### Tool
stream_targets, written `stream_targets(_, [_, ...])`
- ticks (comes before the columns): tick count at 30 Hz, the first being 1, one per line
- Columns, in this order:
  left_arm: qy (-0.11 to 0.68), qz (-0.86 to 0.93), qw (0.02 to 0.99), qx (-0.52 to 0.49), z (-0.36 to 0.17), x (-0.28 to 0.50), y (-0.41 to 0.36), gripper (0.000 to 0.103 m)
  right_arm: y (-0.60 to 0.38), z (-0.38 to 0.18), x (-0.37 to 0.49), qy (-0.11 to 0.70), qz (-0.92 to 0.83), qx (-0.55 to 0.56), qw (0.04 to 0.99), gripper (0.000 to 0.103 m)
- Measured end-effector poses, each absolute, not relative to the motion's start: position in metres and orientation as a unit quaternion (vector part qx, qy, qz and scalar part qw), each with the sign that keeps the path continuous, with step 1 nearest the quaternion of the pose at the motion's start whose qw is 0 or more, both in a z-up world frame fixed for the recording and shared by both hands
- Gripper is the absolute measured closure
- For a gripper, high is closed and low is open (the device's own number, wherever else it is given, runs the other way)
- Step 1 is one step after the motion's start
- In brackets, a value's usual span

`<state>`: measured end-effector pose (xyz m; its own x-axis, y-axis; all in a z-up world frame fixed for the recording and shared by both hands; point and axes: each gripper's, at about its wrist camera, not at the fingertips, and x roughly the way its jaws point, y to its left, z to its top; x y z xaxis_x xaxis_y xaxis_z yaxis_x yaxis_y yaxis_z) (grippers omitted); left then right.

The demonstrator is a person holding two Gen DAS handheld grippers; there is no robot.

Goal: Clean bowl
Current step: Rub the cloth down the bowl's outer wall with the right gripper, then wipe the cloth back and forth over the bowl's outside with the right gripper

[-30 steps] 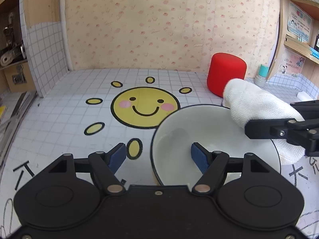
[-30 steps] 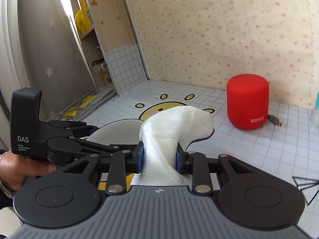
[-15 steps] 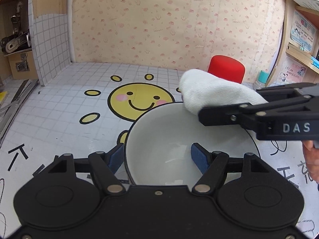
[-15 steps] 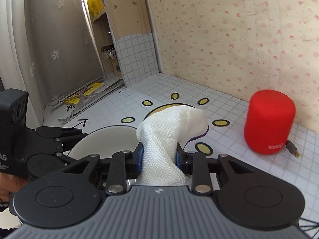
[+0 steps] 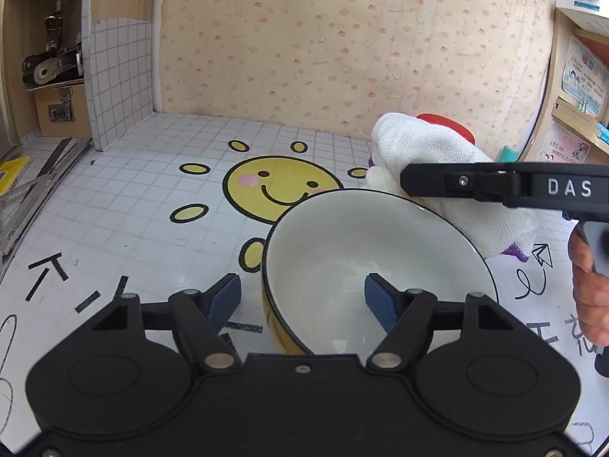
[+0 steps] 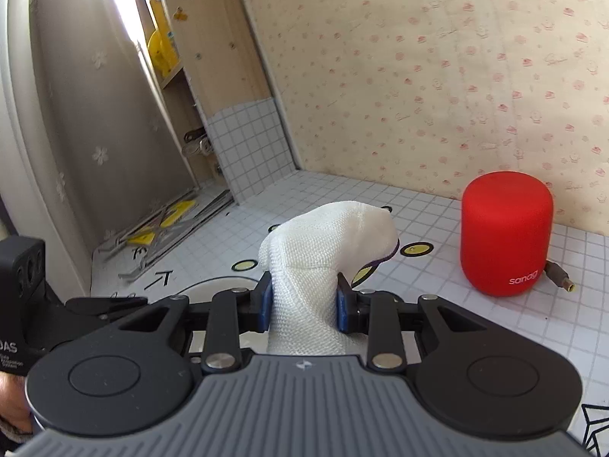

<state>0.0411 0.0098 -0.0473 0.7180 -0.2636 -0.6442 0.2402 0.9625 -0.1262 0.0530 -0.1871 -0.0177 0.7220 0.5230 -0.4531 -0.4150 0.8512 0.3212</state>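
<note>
- Plainly, the left gripper (image 5: 302, 297) was seen with its jaws set wide; one blue pad (image 5: 224, 299) was outside the near wall of the white bowl (image 5: 365, 251) and the other inside it; whether either pad pressed on the wall could not be told.
- The bowl, white inside with a thin dark rim and a yellow outer wall, was placed on the white tiled mat (image 5: 125, 209), just beside the smiling sun drawing (image 5: 274, 186), part of which was covered by its far rim.
- The right gripper (image 6: 303, 304) was clamped on a white woven cloth (image 6: 323, 243); the cloth was bunched between both blue pads and stood up above them; a purple edge was visible under its fold.
- From the left wrist view, the cloth (image 5: 426, 160) was held over the bowl's far right rim; contact with the rim could not be confirmed.
- A person's hand (image 5: 590, 289) was seen on the right gripper's handle.
- A red cylindrical speaker (image 6: 506, 236) was stood on the mat near the wall, apart from the bowl; a cable plug (image 6: 559, 272) lay beside it.
</note>
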Motion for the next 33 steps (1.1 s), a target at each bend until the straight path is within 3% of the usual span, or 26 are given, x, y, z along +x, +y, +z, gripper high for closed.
stream_targets(16, [0.355, -0.127, 0.925, -0.045, -0.05, 0.035, 0.012, 0.03, -0.193, -0.019, 0.032, 0.255, 0.258, 0.128, 0.923, 0.071])
stream_targets(21, [0.352, -0.135, 0.925, -0.045, -0.051, 0.034, 0.009, 0.034, -0.213, -0.025, 0.004, 0.26, 0.249, 0.133, 0.923, 0.071])
stream_targets(26, [0.347, -0.141, 0.926, -0.055, -0.053, 0.033, 0.007, 0.045, -0.221, -0.028, -0.009, 0.263, 0.24, 0.138, 0.924, 0.071])
stream_targets(33, [0.346, -0.137, 0.926, -0.06, -0.055, 0.032, 0.006, 0.046, -0.22, -0.027, -0.022, 0.254, 0.252, 0.158, 0.92, 0.071])
